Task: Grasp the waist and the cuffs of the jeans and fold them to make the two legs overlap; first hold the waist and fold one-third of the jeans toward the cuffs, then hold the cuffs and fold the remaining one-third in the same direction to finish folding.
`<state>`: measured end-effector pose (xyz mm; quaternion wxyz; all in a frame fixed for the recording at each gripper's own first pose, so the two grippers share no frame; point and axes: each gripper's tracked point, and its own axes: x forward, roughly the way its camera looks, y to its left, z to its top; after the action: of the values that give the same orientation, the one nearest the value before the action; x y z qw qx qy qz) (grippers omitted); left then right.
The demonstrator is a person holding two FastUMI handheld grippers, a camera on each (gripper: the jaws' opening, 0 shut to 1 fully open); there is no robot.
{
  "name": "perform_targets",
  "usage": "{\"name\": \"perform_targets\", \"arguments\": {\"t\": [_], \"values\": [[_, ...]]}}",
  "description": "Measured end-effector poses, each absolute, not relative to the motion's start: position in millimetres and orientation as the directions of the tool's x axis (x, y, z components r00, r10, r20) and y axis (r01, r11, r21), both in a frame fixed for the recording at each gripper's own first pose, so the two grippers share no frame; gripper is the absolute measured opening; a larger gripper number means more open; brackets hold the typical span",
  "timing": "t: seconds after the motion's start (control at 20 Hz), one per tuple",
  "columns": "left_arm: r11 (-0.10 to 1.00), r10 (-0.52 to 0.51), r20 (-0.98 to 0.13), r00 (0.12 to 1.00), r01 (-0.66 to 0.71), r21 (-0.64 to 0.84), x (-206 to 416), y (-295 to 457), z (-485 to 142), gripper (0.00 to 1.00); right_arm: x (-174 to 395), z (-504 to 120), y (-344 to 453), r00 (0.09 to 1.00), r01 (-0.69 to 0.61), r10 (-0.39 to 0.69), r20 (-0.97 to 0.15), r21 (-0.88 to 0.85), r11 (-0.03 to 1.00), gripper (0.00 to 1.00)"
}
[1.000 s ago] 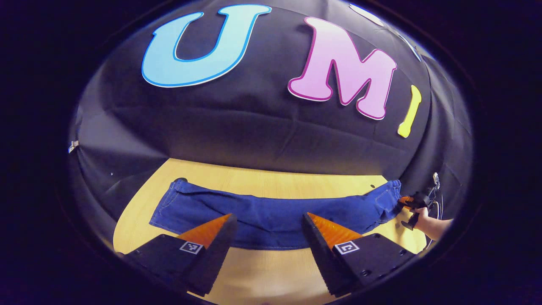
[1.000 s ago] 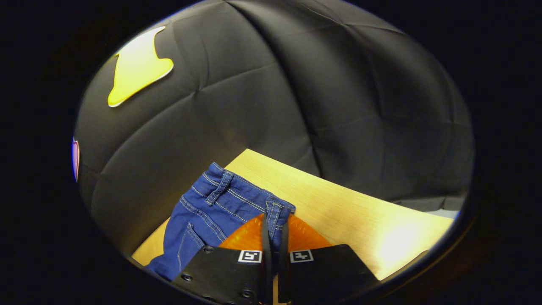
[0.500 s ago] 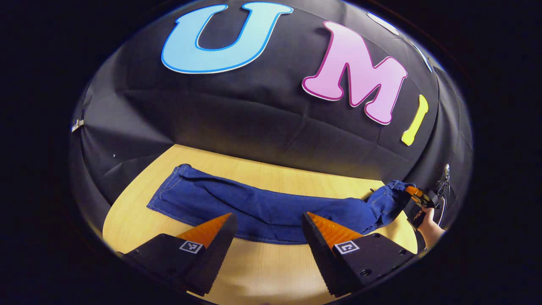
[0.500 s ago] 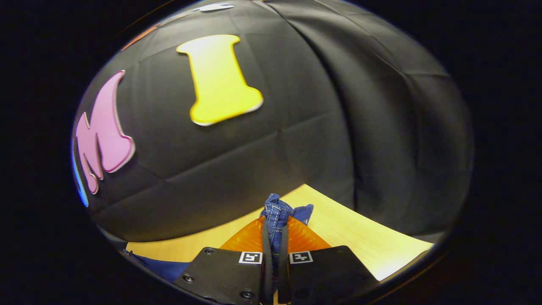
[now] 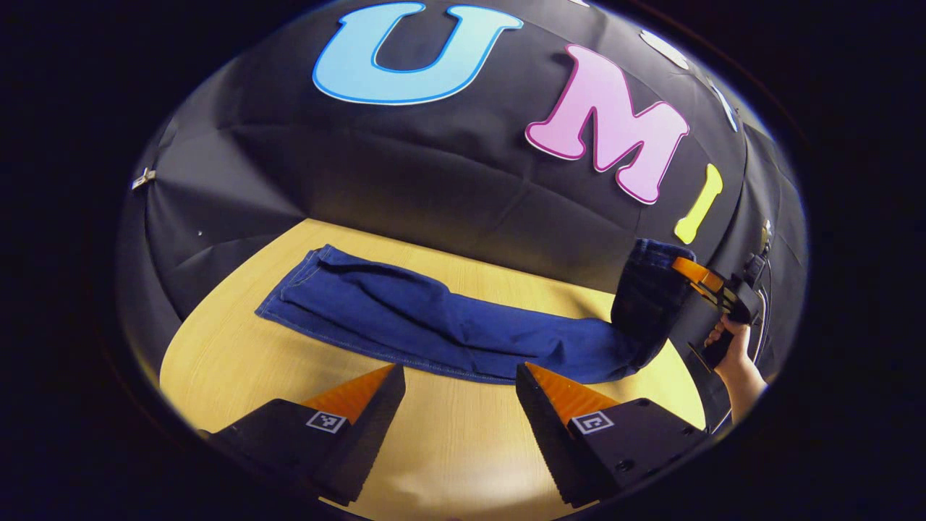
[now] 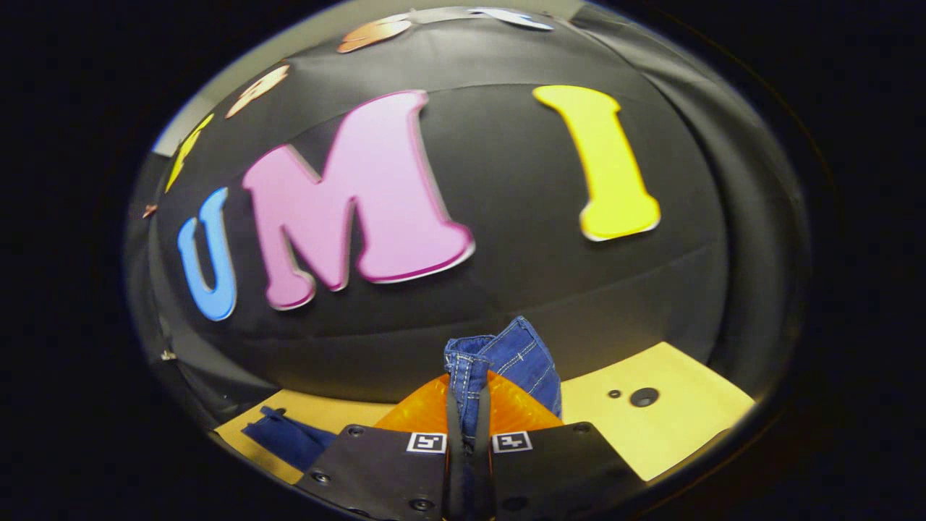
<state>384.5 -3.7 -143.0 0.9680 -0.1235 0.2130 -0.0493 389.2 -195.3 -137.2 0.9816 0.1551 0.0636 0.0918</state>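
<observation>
The jeans (image 5: 434, 325) lie stretched across the wooden table (image 5: 239, 362), the cuffs (image 5: 311, 271) flat at the far left end. The right gripper (image 6: 466, 412) is clenched on the waist (image 6: 499, 358) and holds it raised above the table; its fingertips are hidden by the denim. In the left gripper view a hand (image 5: 727, 340) holds that gripper at the edge, partly cut off. The left gripper (image 5: 459, 376) hangs released above the near edge of the jeans, touching nothing.
</observation>
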Motion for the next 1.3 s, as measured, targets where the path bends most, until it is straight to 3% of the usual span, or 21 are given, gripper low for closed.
{"name": "perform_targets", "arguments": {"t": [0.2,0.45,0.5,0.65,0.7,0.8,0.9,1.05,1.25,1.3], "values": [[0.942,-0.145,-0.379,0.914,0.011,-0.335,384,8,-152,0.97,401,-156,-207,0.93,-0.305,0.346,-0.127,0.261,0.916,0.08],[0.91,-0.079,-0.334,0.939,-0.069,-0.409,406,41,-165,0.97,441,-191,-206,0.856,-0.396,0.443,-0.266,0.213,0.893,0.08],[0.909,-0.048,-0.322,0.945,-0.092,-0.407,414,54,-167,0.97,441,-199,-199,0.83,-0.423,0.479,-0.285,0.237,0.875,0.13],[0.917,0.074,-0.312,0.947,-0.187,-0.351,434,110,-177,0.97,441,-210,-180,0.768,-0.46,0.542,-0.34,0.296,0.837,0.78],[0.921,0.113,-0.304,0.946,-0.214,-0.325,443,131,-179,0.96,445,-206,-186,0.777,-0.453,0.52,-0.355,0.257,0.853,1.0],[0.924,0.191,-0.281,0.94,-0.269,-0.271,461,177,-179,0.97,436,-215,-182,0.79,-0.462,0.503,-0.35,0.2,0.864,0.96],[0.926,0.253,-0.276,0.927,-0.315,-0.21,481,218,-185,0.96,423,-212,-190,0.799,-0.441,0.485,-0.356,0.201,0.875,0.98],[0.922,0.295,-0.334,0.895,-0.358,-0.145,510,253,-207,0.97,405,-211,-208,0.801,-0.389,0.465,-0.377,0.263,0.883,0.98],[0.913,0.257,-0.392,0.883,-0.355,-0.203,546,260,-228,0.96,385,-222,-234,0.793,-0.306,0.426,-0.436,0.32,0.897,0.98],[0.903,0.239,-0.42,0.875,-0.36,-0.235,550,263,-236,0.92,381,-227,-239,0.79,-0.298,0.418,-0.449,0.315,0.901,0.98]]}}
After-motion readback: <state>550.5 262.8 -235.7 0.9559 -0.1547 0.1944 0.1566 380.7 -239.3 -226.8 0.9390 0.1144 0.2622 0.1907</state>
